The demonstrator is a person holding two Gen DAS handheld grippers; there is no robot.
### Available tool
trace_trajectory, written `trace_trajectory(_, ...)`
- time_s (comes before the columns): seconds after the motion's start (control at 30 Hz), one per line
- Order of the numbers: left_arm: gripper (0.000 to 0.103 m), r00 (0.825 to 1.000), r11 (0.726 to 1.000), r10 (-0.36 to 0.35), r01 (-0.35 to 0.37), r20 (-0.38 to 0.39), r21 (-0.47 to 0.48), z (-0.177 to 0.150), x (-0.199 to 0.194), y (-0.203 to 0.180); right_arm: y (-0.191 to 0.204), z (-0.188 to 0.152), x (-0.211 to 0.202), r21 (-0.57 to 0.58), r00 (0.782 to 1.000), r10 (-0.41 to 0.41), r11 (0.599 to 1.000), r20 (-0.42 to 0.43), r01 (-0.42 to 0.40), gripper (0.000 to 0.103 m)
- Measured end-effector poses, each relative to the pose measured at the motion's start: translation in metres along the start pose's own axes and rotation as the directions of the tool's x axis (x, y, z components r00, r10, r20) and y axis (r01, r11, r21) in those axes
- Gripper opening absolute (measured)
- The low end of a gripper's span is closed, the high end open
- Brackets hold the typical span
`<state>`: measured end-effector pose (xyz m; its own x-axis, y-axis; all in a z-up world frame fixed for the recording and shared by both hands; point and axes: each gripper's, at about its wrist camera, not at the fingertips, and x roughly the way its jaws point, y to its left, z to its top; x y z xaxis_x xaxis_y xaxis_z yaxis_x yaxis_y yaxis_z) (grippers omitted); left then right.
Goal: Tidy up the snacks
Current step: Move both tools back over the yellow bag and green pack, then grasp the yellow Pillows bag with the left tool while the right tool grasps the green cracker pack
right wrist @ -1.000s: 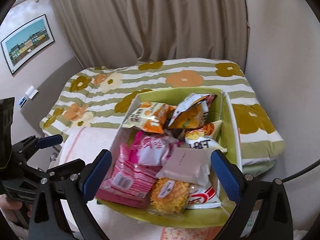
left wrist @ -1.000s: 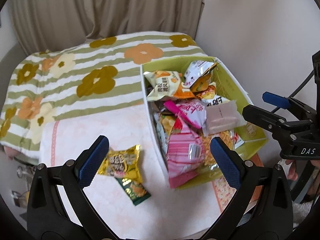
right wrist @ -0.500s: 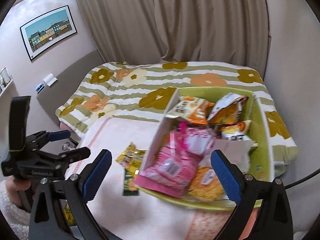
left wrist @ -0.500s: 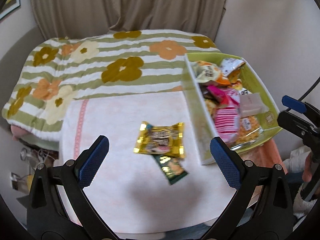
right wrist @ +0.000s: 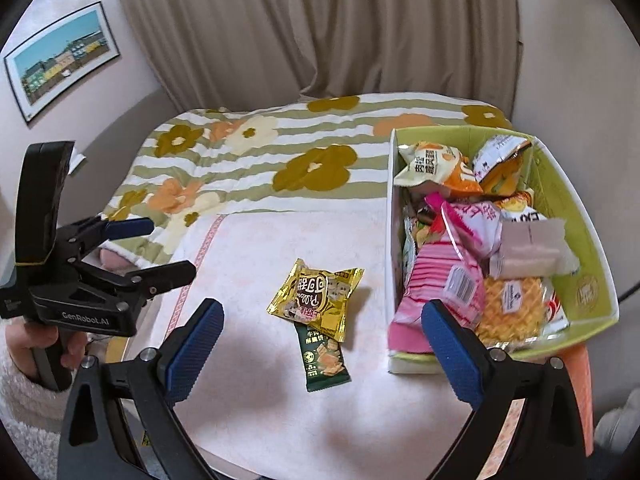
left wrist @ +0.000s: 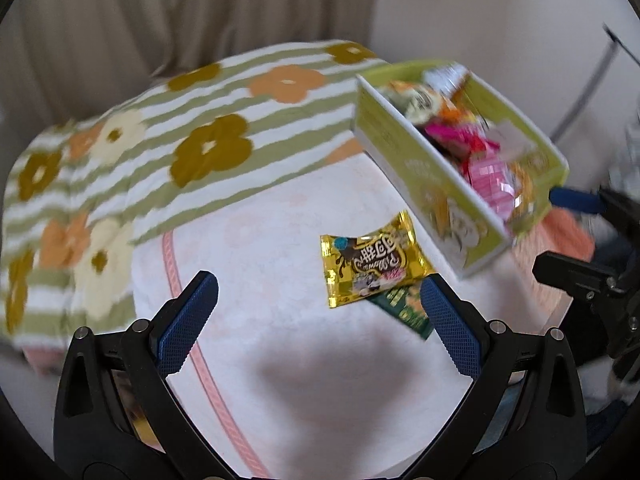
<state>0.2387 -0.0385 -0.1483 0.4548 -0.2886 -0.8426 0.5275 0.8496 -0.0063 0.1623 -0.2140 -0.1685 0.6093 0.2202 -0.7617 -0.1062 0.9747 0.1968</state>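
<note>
Towel covers table before floral bedspread.

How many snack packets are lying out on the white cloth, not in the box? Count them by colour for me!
Gold packet: 1
Dark green packet: 1
Total on the cloth: 2
The gold one lies partly over the green one, beside the green box.
</note>
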Motion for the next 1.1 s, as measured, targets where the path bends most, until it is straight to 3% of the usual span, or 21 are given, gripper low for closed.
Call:
trace_trajectory(0.13, 0.101, 0.997, 0.981, -0.073, 0.077, -0.029, 0.177, 0.007, 0.026, 0.003, 0.010, -0.014, 0.010, 0.037, 0.998, -0.056, 0.998, -0.006, 0.056, 0.099)
trace_trajectory(0.2, 0.101, 0.991, 0.954, -0.119, 0.132, -0.063, 0.270, 0.012, 0.046, 0.002, 0.017, -0.025, 0.021, 0.026, 0.995, -0.093, 0.995, -0.021, 0.094, 0.099)
trace_trajectory(0.3, 0.101, 0.974, 0.887, -0.182, 0.221, -0.134, 0.405, 0.016, 0.075, -0.010, 0.022, -0.041, 0.041, -0.016, 0.990, -0.132, 0.991, -0.049, 0.132, 0.099)
trace_trajectory(0.37, 0.101, 0.965, 0.818, -0.198, 0.260, -0.174, 0.513, 0.013, 0.095, -0.027, 0.021, -0.055, 0.059, -0.016, 0.989, -0.124, 0.992, -0.081, 0.123, 0.099)
trace_trajectory(0.47, 0.101, 0.967, 0.731, -0.173, 0.254, -0.188, 0.634, 0.005, 0.119, -0.049, 0.019, -0.074, 0.083, -0.008, 0.986, -0.107, 0.994, -0.131, 0.107, 0.099)
trace_trajectory(0.57, 0.101, 0.966, 0.679, -0.157, 0.256, -0.205, 0.688, 0.000, 0.141, -0.063, 0.021, -0.086, 0.099, -0.027, 0.983, -0.106, 0.994, -0.148, 0.103, 0.099)
trace_trajectory(0.67, 0.101, 0.962, 0.658, -0.158, 0.272, -0.224, 0.702, -0.001, 0.158, -0.071, 0.018, -0.093, 0.116, -0.047, 0.982, -0.111, 0.993, -0.152, 0.105, 0.098)
trace_trajectory(1.0, 0.100, 0.940, 0.632, -0.195, 0.339, -0.280, 0.697, 0.001, 0.187, -0.075, 0.015, -0.103, 0.136, -0.098, 0.983, -0.125, 0.989, -0.136, 0.112, 0.092)
trace_trajectory(1.07, 0.094, 0.933, 0.625, -0.208, 0.359, -0.295, 0.693, -0.001, 0.188, -0.075, 0.015, -0.103, 0.137, -0.107, 0.984, -0.122, 0.988, -0.132, 0.108, 0.089)
trace_trajectory(1.1, 0.084, 0.927, 0.623, -0.222, 0.374, -0.303, 0.686, -0.001, 0.187, -0.075, 0.015, -0.102, 0.138, -0.111, 0.984, -0.123, 0.988, -0.132, 0.108, 0.086)
